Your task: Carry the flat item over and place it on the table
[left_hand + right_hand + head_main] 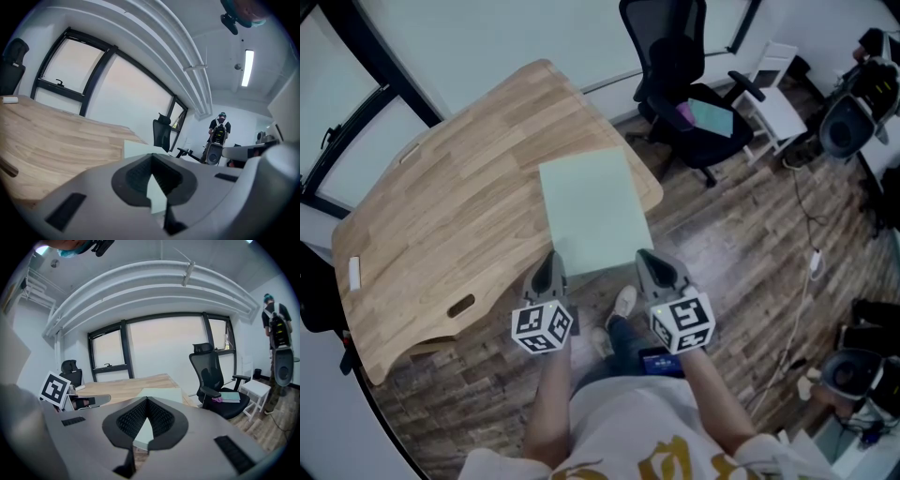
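Head view: left gripper point(551, 261) and right gripper point(648, 258) clamp green sheet point(591, 206), hiding its corners.

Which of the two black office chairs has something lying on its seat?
The chair beside the white stool: a teal item lies on its seat. The other chair stands behind the table.

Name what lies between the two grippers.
In the head view, the near edge of the green sheet spans from left gripper to right gripper, both shut on it.
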Demonstrator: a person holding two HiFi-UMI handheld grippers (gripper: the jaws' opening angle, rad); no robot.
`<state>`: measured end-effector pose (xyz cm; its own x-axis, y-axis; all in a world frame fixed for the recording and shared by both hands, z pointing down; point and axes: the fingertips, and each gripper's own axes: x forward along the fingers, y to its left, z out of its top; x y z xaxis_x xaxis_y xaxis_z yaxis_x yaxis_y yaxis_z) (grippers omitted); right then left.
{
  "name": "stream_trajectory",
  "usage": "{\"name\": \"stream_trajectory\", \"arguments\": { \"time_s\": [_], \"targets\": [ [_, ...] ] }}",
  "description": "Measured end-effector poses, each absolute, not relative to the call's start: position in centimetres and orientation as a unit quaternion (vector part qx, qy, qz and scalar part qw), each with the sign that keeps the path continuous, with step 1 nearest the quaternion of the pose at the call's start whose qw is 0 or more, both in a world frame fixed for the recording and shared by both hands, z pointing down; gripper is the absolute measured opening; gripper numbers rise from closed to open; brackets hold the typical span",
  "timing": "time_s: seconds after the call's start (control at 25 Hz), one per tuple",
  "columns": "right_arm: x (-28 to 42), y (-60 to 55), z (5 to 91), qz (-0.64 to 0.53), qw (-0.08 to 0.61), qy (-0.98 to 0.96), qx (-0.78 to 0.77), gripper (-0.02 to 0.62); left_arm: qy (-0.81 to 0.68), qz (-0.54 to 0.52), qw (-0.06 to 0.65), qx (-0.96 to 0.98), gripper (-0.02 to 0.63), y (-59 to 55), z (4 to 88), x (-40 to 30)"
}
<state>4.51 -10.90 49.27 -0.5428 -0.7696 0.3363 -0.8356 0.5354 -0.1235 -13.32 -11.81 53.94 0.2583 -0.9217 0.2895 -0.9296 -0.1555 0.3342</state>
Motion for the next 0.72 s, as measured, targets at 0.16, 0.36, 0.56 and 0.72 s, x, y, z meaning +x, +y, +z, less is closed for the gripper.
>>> {"name": "stream_trajectory", "arguments": {
  "time_s": [0.16, 0.36, 0.56, 0.72],
  "targets": [
    [4.1, -10.6, 48.6, 0.125, 0.116, -0.870, 0.463, -0.003, -0.599, 0.005, 0.220, 0.770, 0.000, -11.3, 52.8, -12.8],
    [3.9, -10.3, 48.0, 0.112, 0.111, -0.871, 0.466, -0.002, -0.594, 0.000, 0.213, 0.776, 0.000, -10.9, 51.5, -12.6],
    [3.9, -9.8, 47.4, 0.106, 0.104, -0.870, 0.470, -0.002, -0.587, -0.006, 0.206, 0.783, -0.001, -10.4, 50.1, -12.5],
    [3.5, -9.8, 47.2, 0.102, 0.102, -0.867, 0.477, -0.003, -0.582, -0.009, 0.203, 0.788, 0.000, -10.2, 49.4, -12.6]
  ]
}}
